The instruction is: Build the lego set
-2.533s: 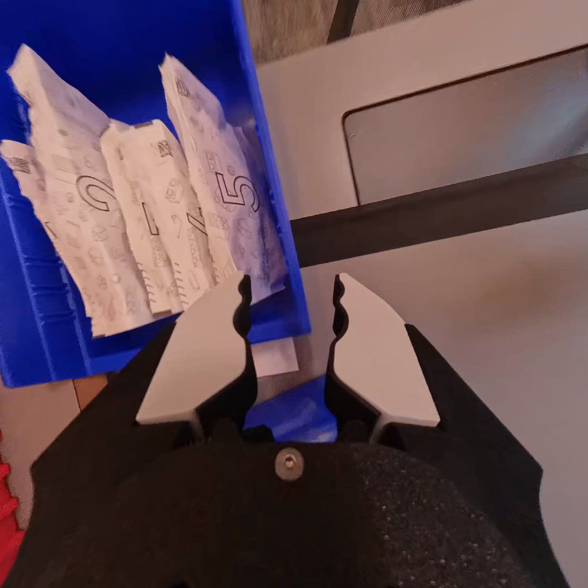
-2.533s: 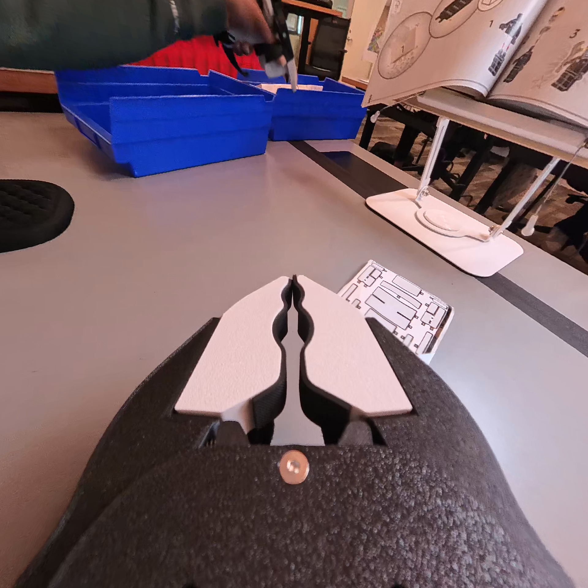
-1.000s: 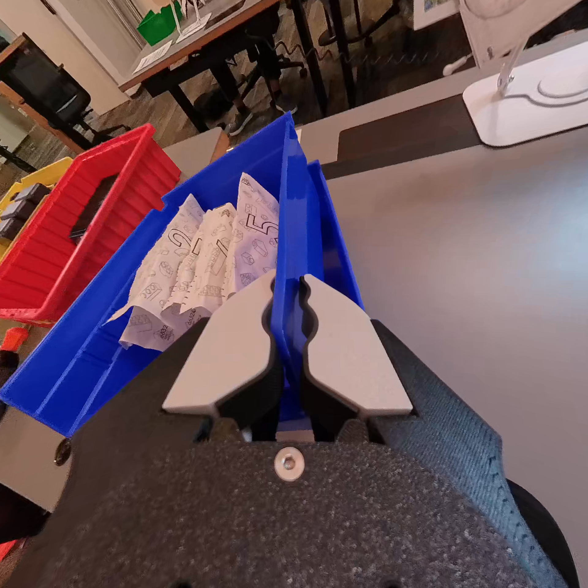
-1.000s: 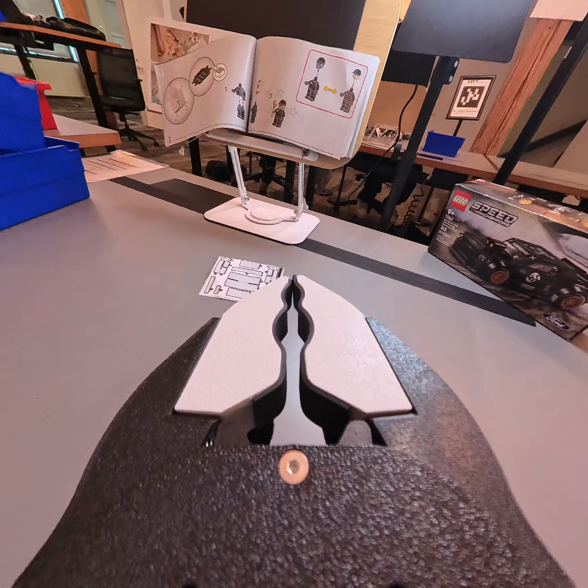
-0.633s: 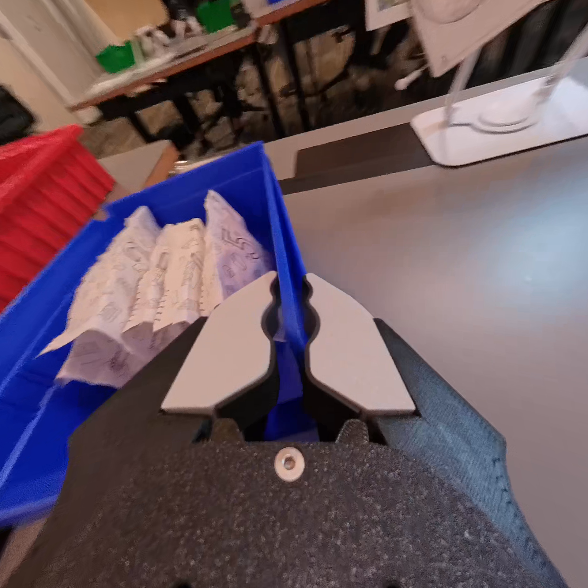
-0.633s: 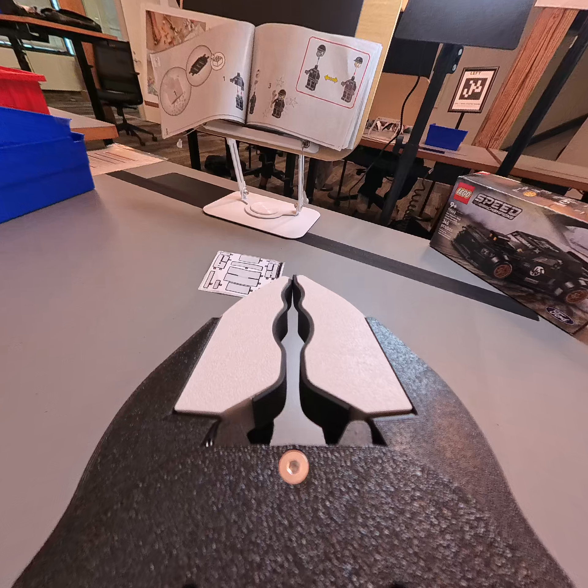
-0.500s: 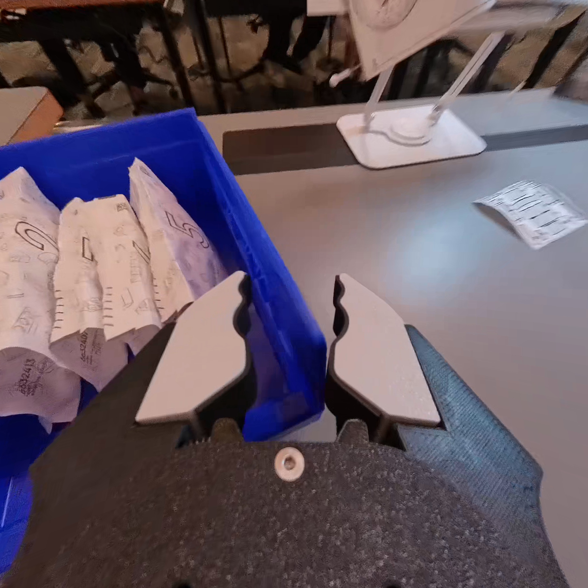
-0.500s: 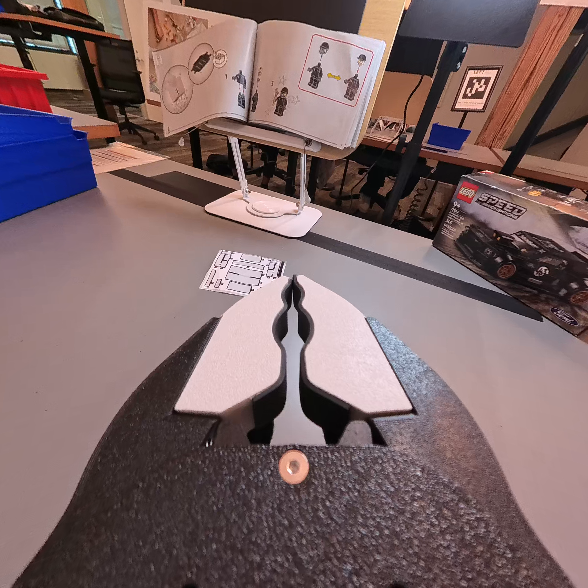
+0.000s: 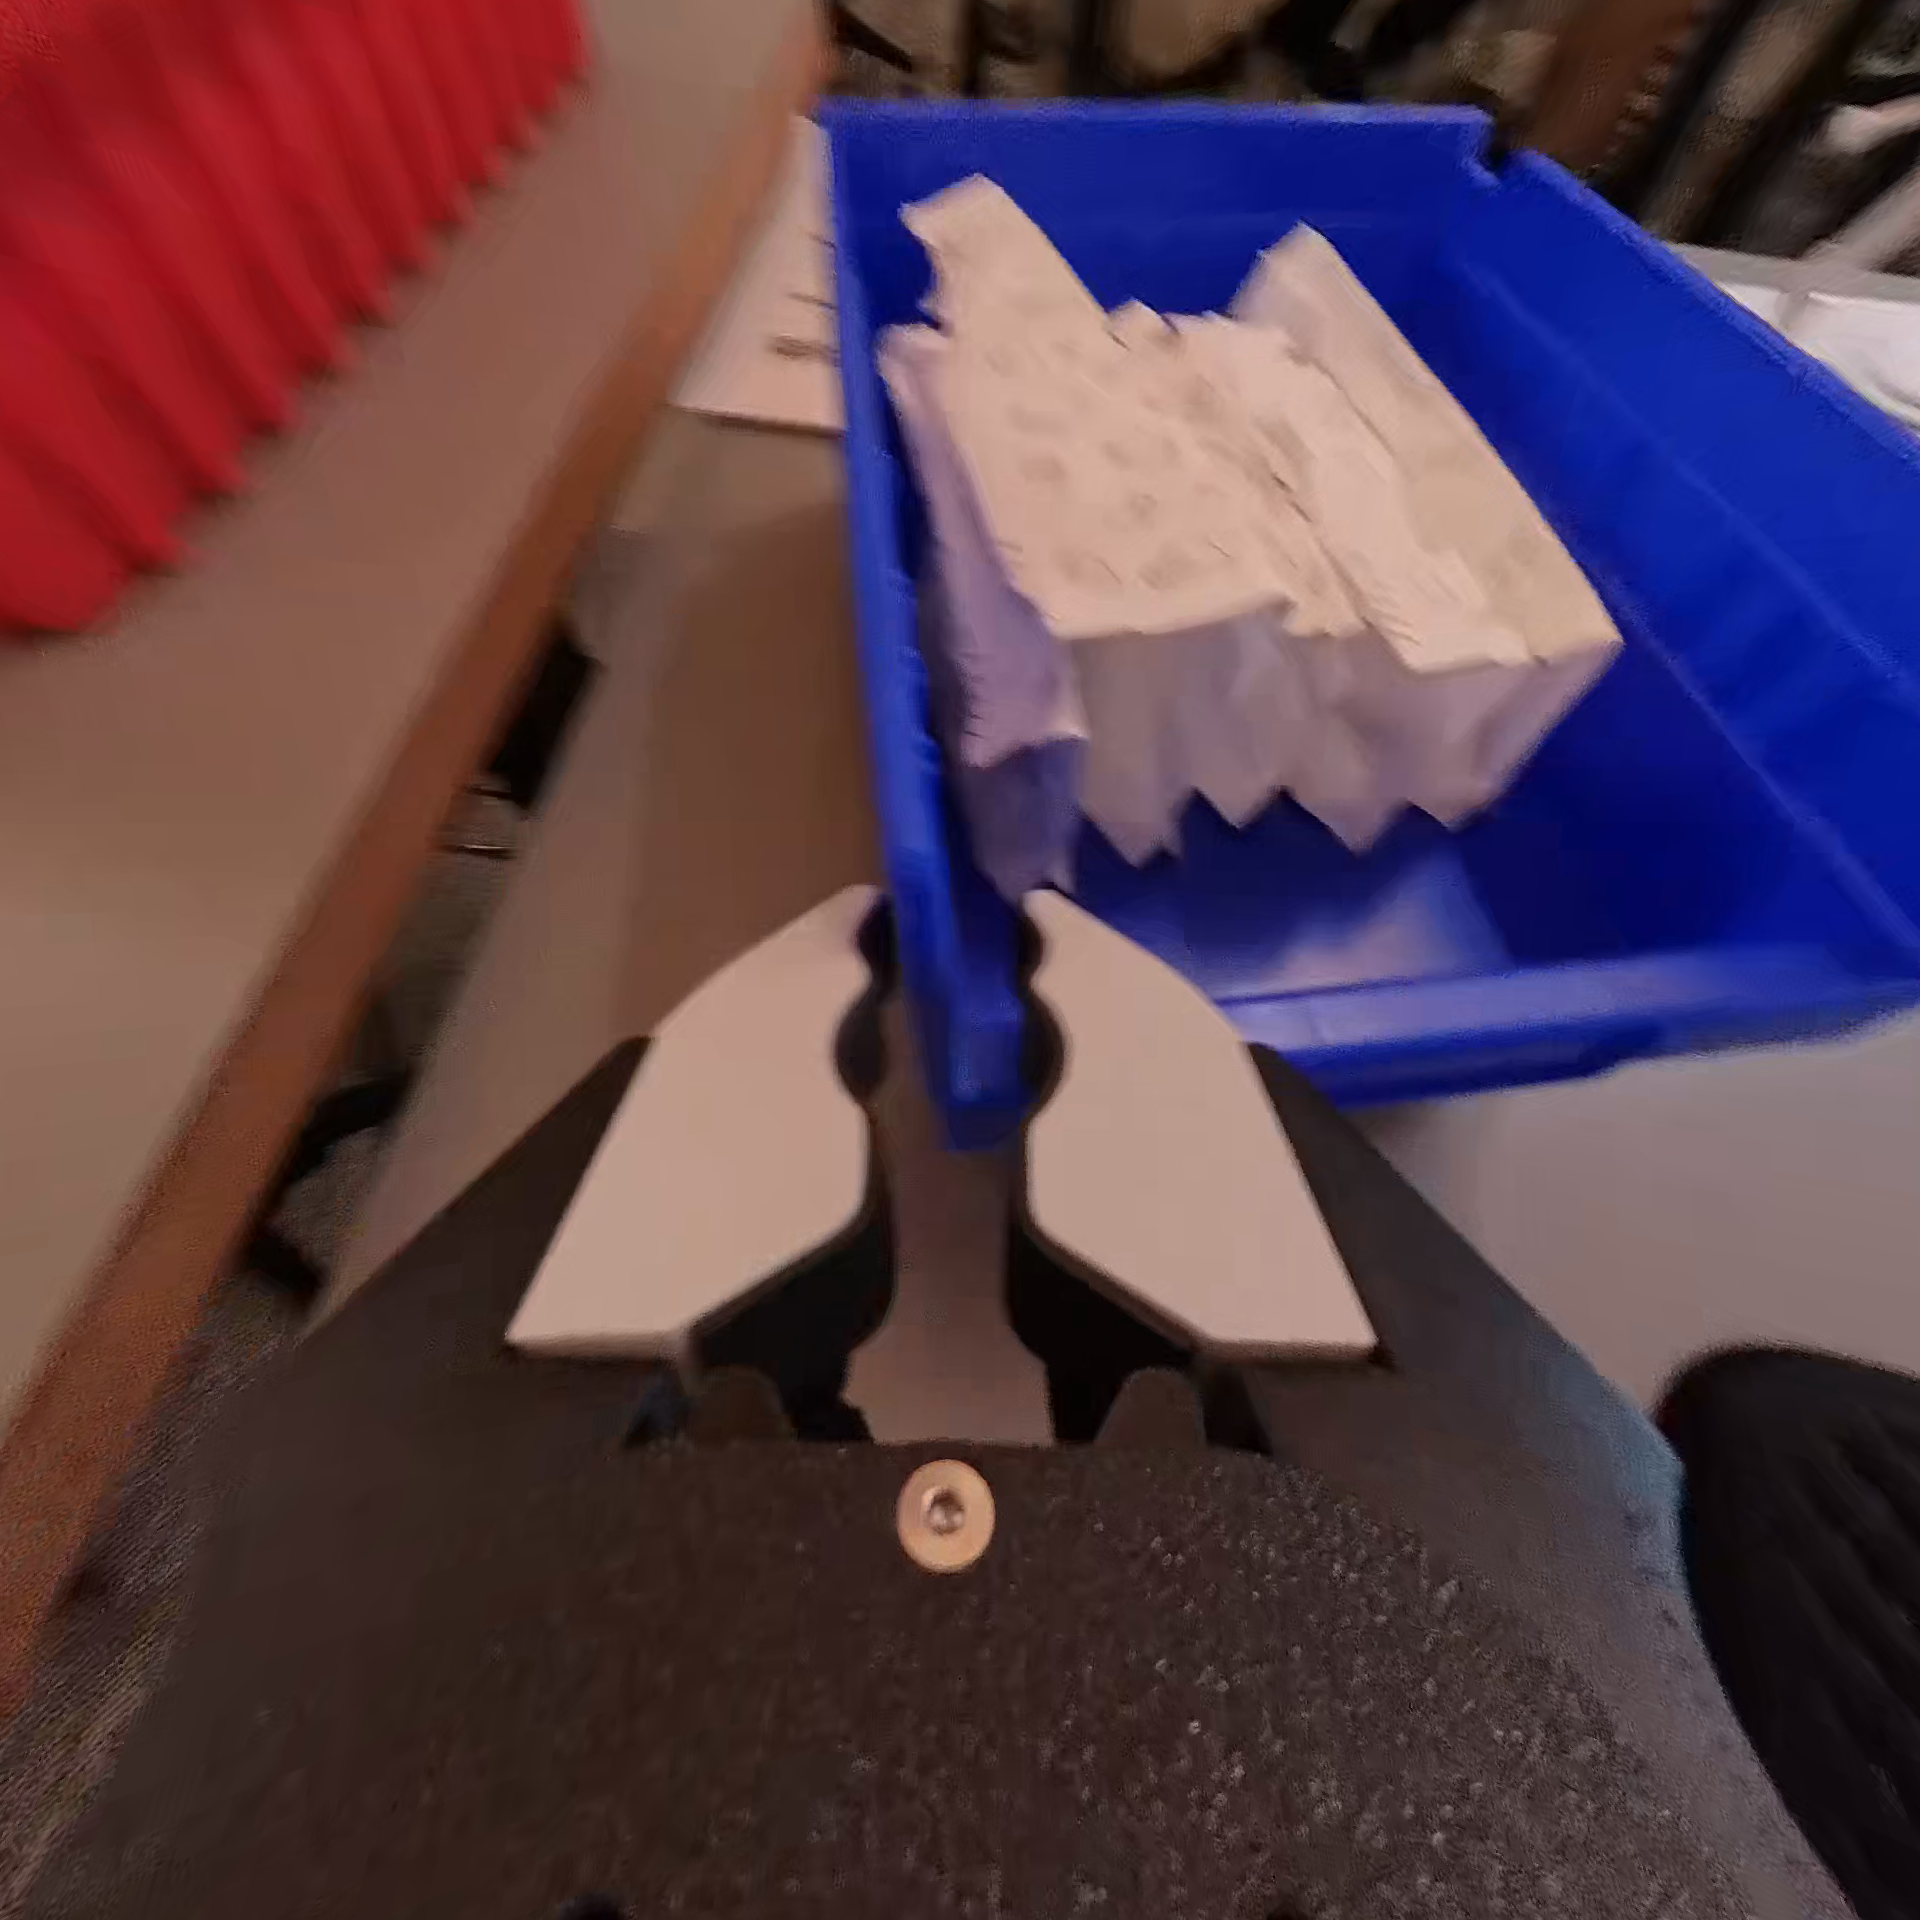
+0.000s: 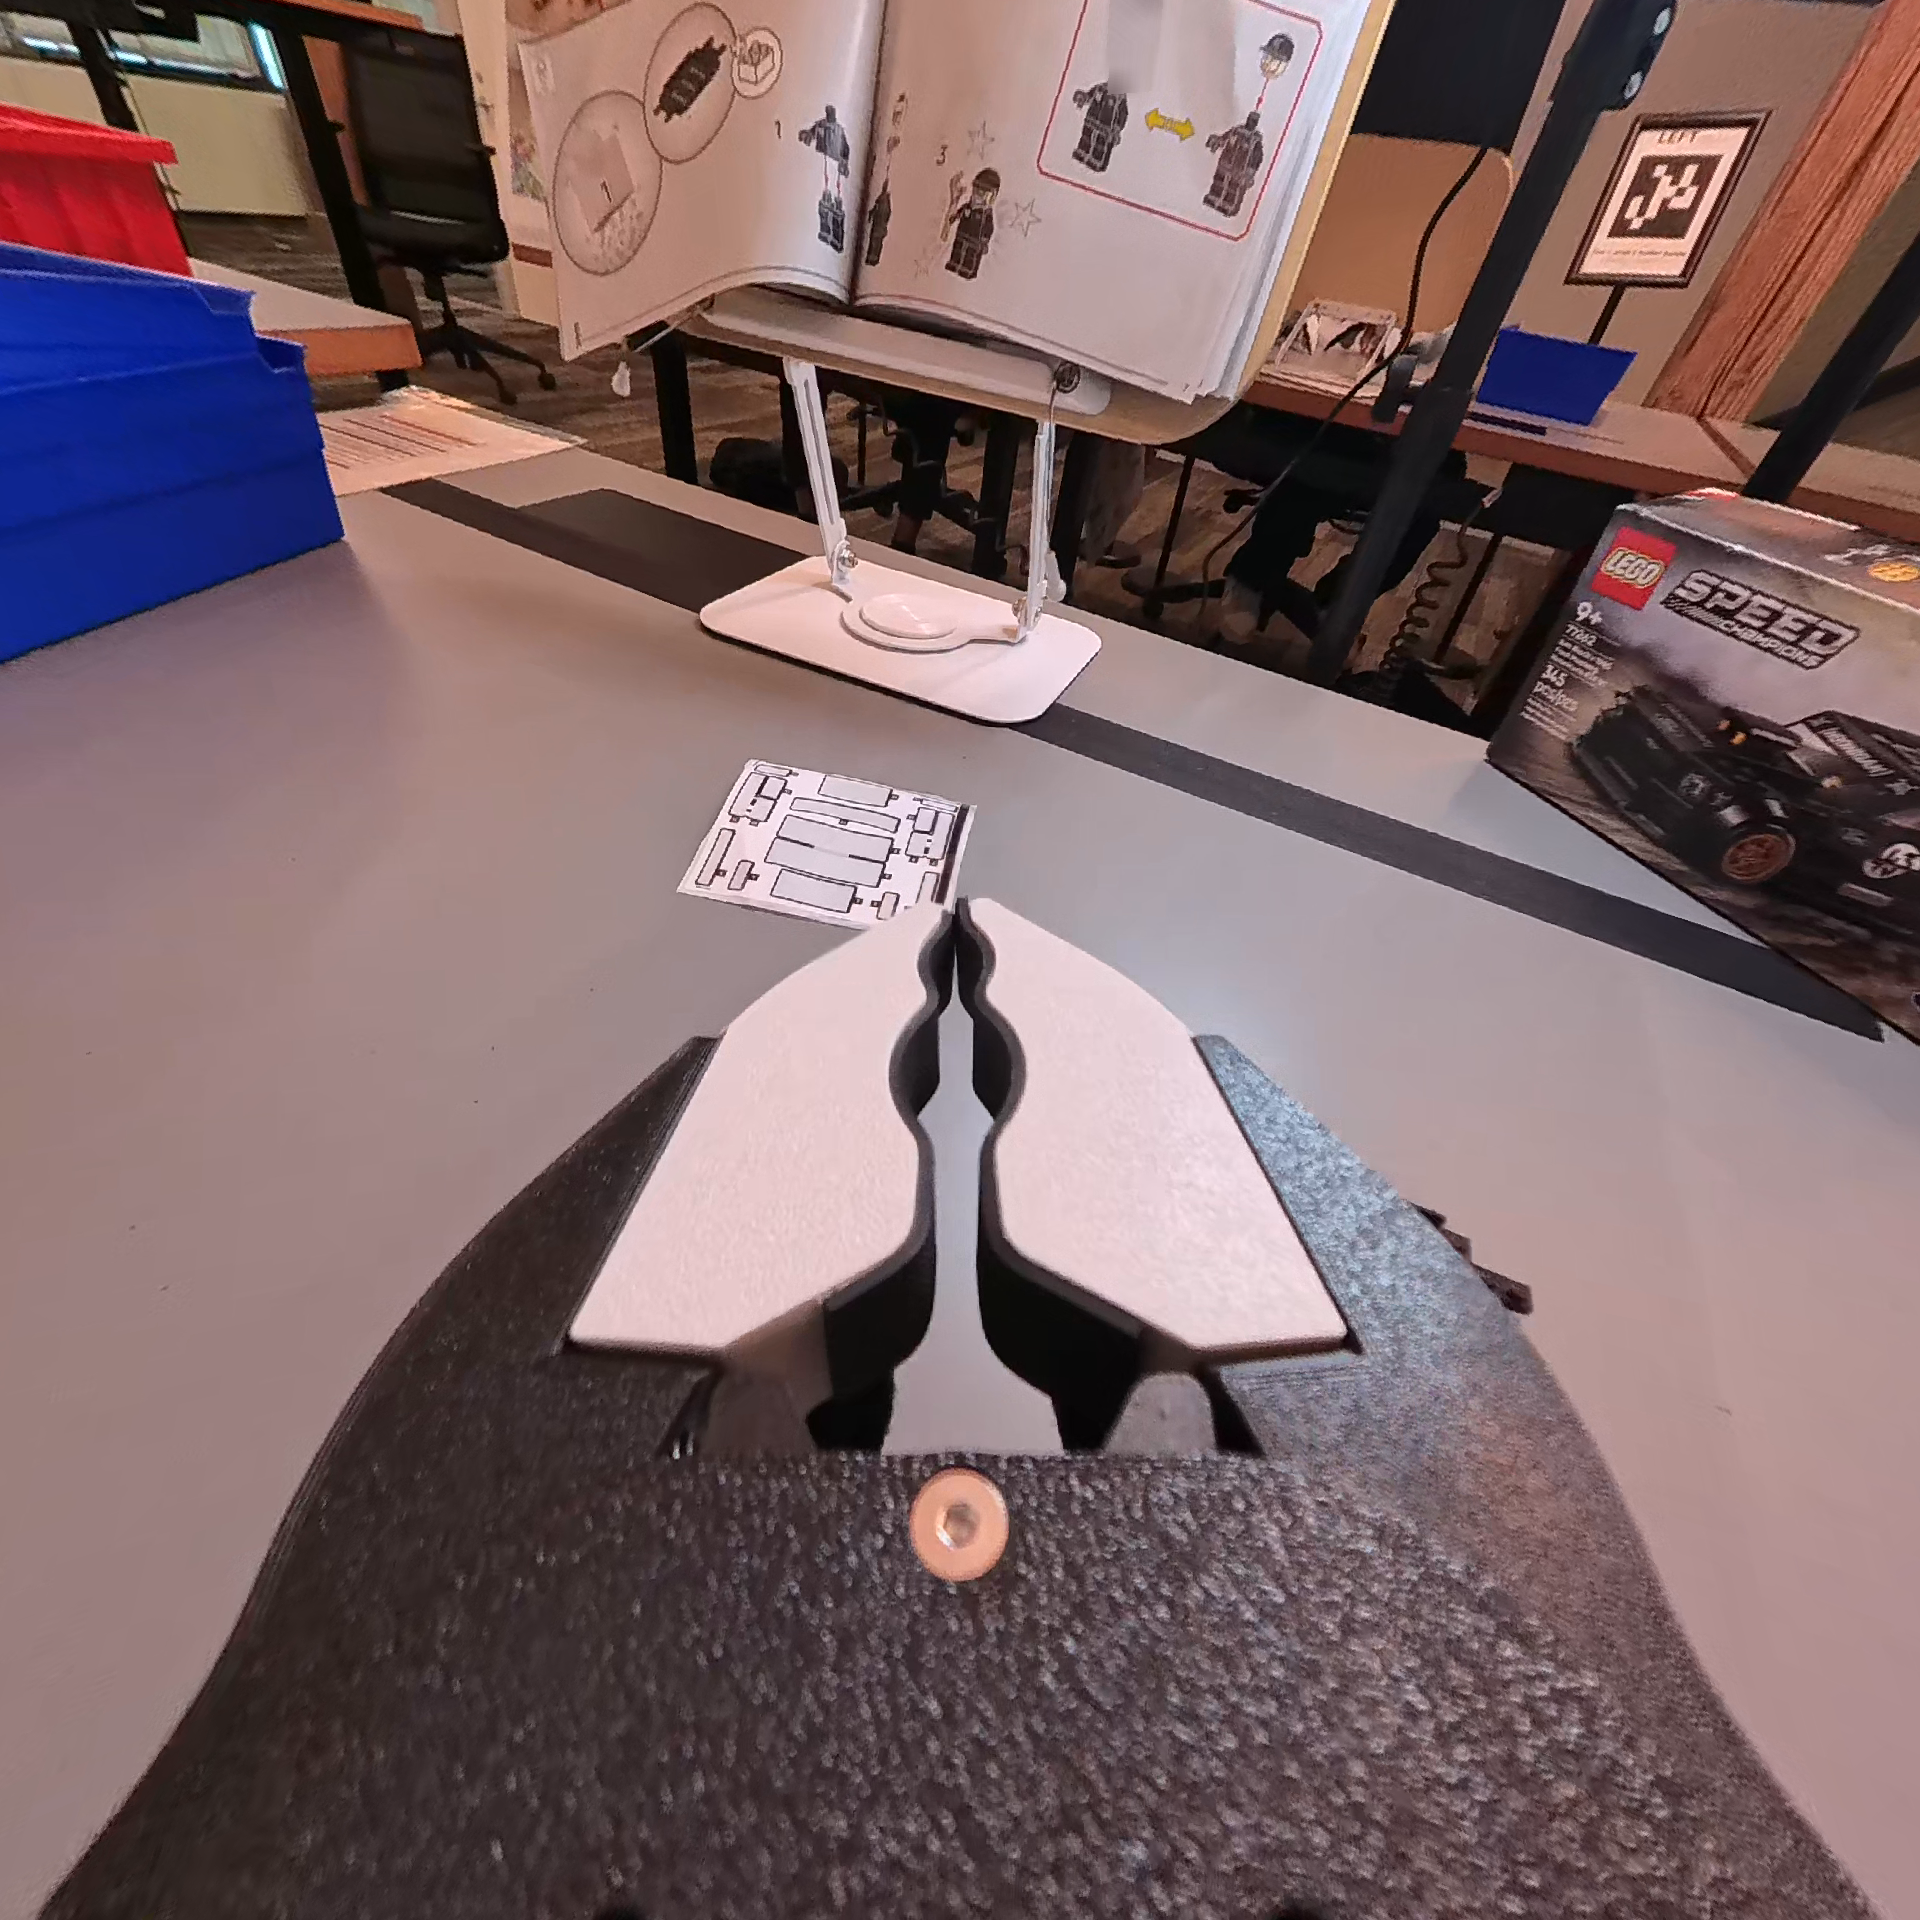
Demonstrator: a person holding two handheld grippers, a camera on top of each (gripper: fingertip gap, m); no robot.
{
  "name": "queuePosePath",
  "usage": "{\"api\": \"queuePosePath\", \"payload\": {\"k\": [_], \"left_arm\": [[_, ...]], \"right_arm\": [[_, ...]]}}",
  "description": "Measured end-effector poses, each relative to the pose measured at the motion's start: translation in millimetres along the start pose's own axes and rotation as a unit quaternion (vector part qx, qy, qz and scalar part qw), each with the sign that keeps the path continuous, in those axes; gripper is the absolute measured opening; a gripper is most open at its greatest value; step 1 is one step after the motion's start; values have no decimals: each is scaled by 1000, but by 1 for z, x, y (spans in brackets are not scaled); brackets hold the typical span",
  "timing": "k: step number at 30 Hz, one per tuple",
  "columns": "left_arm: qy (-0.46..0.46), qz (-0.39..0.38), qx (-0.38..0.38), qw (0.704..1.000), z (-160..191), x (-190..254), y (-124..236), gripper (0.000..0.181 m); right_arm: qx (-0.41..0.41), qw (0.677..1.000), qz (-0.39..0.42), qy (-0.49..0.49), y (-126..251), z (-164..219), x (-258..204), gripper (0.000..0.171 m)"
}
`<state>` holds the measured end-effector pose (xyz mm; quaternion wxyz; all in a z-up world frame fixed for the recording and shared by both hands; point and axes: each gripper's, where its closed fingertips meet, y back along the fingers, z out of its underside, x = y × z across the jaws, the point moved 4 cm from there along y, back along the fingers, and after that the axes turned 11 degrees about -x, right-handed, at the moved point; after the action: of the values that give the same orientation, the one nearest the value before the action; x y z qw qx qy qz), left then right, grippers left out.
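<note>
In the blurred left wrist view, a red ribbed bin point(image 9: 239, 260) is cut off at the upper left corner, on a separate wood-edged surface. The left tool point(image 9: 954, 914) is seen partly open, its fingers straddling the near corner wall of a blue bin point(image 9: 940, 727); whether the wall is actually pinched cannot be told. Inside the bin, white paper bags point(image 9: 1236, 540) lie bunched toward its left wall — their printing is smeared by motion.

In the right wrist view, stacked blue bins point(image 10: 156, 457) are cut off at the left edge of the grey bench point(image 10: 364, 883). The right tool point(image 10: 956, 914) is closed with nothing held, just short of a sticker sheet point(image 10: 831, 857) lying flat mid-bench. Beyond it, near the far edge, a white stand point(image 10: 904, 644) carries an open instruction booklet point(image 10: 914, 156), its top cropped. At the right edge the set's box point(image 10: 1725, 707) is only partly visible.
</note>
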<state>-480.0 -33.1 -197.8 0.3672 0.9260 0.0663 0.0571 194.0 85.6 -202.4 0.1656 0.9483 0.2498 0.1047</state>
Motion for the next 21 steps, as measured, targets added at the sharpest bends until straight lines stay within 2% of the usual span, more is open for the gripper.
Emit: {"api": "queuePosePath", "payload": {"k": [1,2,5,8,14,21], "left_arm": [[-8,-12,0,1000,3,4,-7,17],[-38,-59,4,998,4,3,-8,5],[-78,-69,7,995,0,31,-12,5],[-149,-66,12,987,-3,75,-22,11],[-211,-22,28,977,-22,147,-45,29],[-208,-28,37,977,-31,155,-55,27]], "right_arm": [[1,1000,-5,1,-1,0,-1,0],[4,1000,-15,-1,-2,1,-3,0],[18,999,-44,-14,-5,1,-5,0],[24,999,-43,-14,-6,2,-4,0],[20,999,-37,15,-10,4,-9,0],[15,999,-23,26,-11,7,-8,0]]}}
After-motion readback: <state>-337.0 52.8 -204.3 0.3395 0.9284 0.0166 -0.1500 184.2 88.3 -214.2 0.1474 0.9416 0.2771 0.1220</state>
